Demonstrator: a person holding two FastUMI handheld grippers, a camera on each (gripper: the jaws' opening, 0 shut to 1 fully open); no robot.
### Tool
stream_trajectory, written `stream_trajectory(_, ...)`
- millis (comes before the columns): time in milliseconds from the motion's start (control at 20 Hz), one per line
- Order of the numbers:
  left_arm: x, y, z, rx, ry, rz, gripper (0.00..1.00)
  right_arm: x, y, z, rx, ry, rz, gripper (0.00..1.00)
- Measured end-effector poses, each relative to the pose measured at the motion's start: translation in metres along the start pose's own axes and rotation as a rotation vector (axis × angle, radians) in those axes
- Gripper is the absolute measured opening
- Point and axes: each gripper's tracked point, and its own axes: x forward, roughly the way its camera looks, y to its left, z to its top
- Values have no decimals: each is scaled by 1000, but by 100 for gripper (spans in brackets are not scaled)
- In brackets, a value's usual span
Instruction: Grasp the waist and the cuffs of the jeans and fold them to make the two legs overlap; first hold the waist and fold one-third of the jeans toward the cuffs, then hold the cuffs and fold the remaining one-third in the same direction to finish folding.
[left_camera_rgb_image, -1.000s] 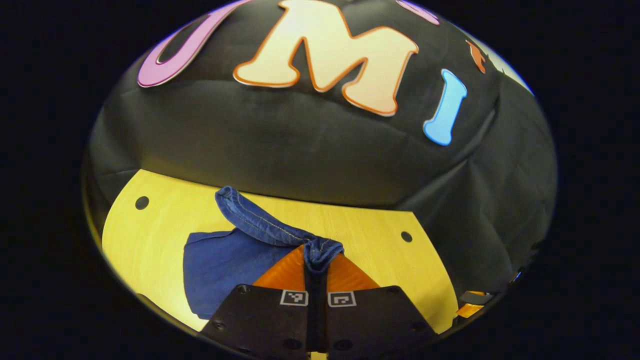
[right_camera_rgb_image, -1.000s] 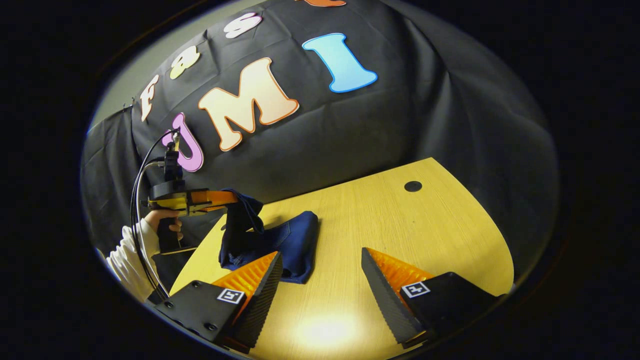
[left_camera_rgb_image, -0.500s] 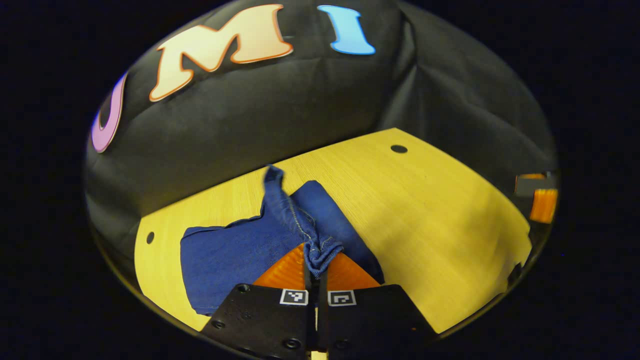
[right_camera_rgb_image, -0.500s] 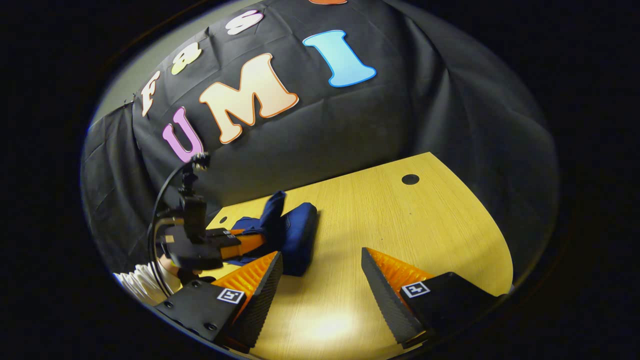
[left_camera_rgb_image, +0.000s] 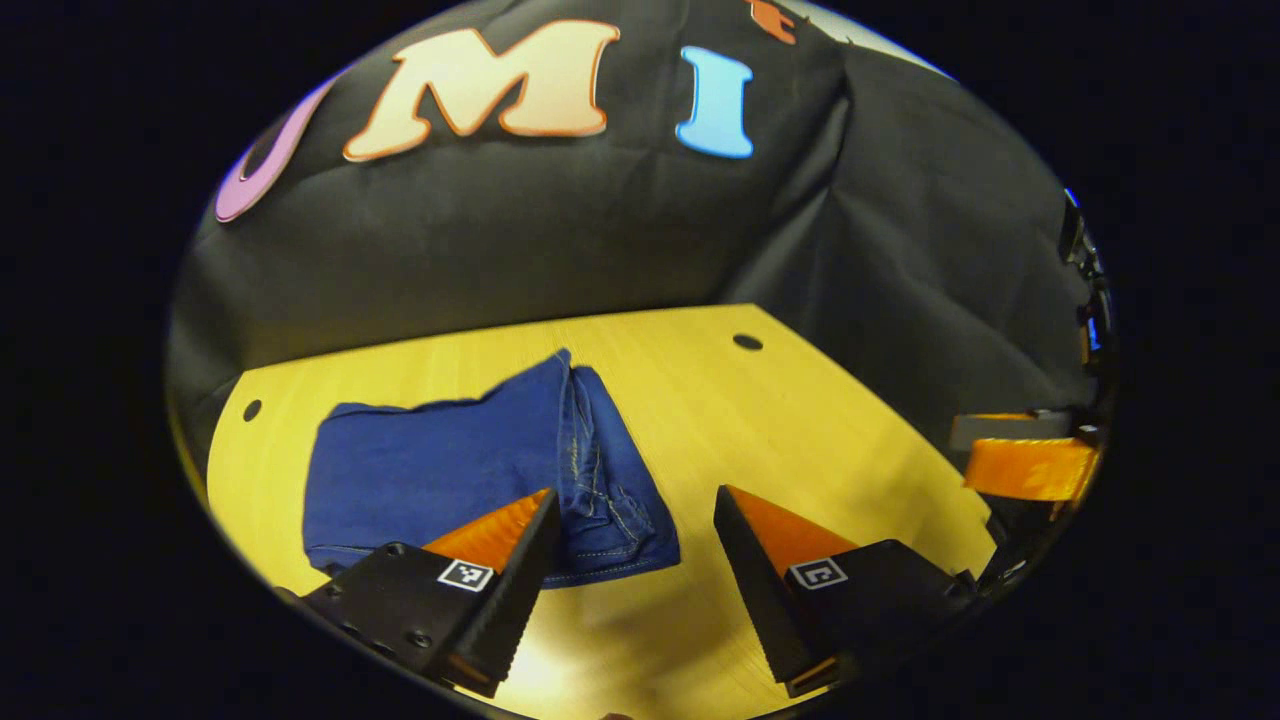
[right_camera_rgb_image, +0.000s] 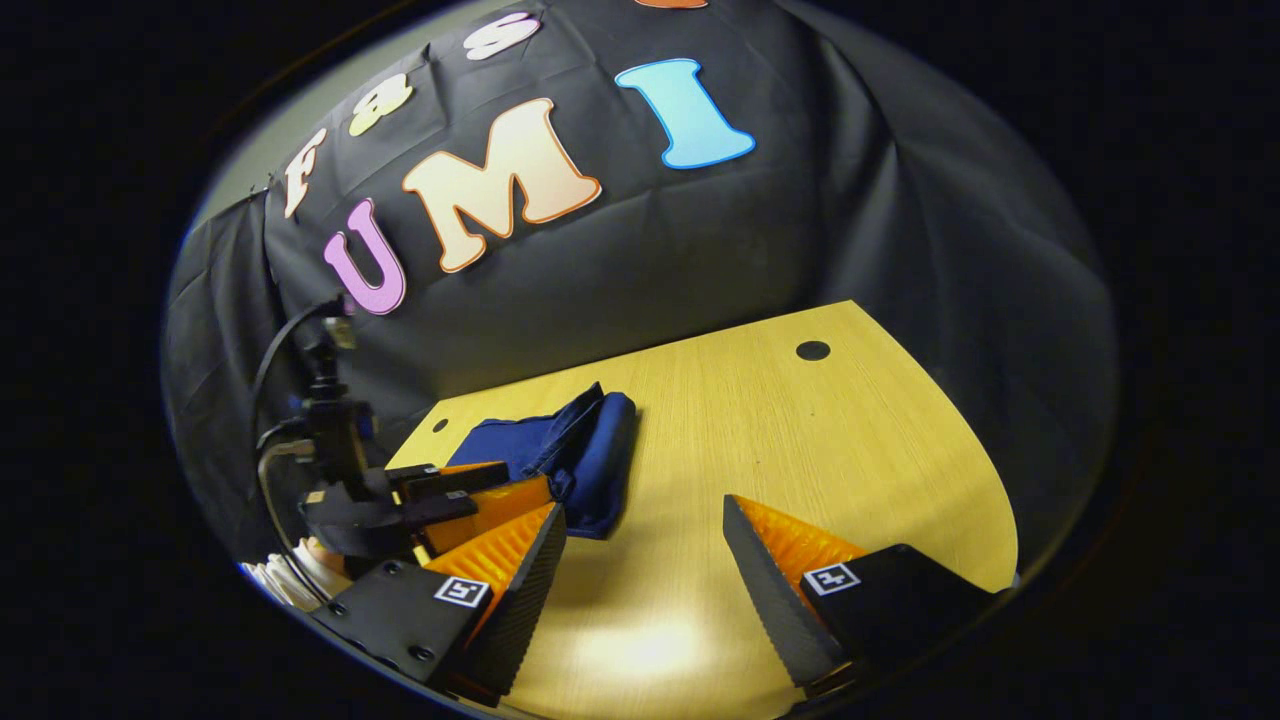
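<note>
The dark blue jeans (left_camera_rgb_image: 470, 470) lie folded into a compact stack on the yellow wooden table (left_camera_rgb_image: 830, 440), cuff end on top at the near right. My left gripper (left_camera_rgb_image: 630, 540) stands open just in front of the stack's near edge, with nothing between its fingers. In the right gripper view the jeans (right_camera_rgb_image: 580, 450) lie left of centre. My right gripper (right_camera_rgb_image: 640, 560) is open over bare table to the right of the stack. The left gripper (right_camera_rgb_image: 470, 490) appears there at the left, beside the jeans, held by a hand in a white sleeve (right_camera_rgb_image: 290, 580).
The table has small round holes (left_camera_rgb_image: 747, 342) near its far corners, one of them a hole (right_camera_rgb_image: 812, 350) seen at the far right. Black cloth hangs close behind the far edge. The right gripper's orange finger (left_camera_rgb_image: 1030, 465) shows at the right of the left gripper view.
My left gripper brought the cuff end down onto the folded stack, opened and let it go. The right gripper stayed open and nearly still.
</note>
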Motion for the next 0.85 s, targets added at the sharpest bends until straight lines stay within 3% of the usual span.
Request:
stream_trajectory(250,-89,67,24,25,-106,195,89,-2,31,-1,-3,-25,2,98)
stream_trajectory(300,-100,78,25,5,-115,222,89,-2,38,-2,-5,-29,4,93)
stream_trajectory(350,-110,88,25,-26,-123,236,89,-1,44,-1,-10,-35,2,98)
stream_trajectory(500,-132,107,24,-107,-150,269,88,-1,60,0,-33,-51,-1,98)
stream_trajectory(700,-152,132,18,-45,-143,312,88,-3,68,8,-41,-80,-34,98)
stream_trajectory(850,-148,120,13,-42,-143,260,88,-5,73,13,-35,-99,-59,98)
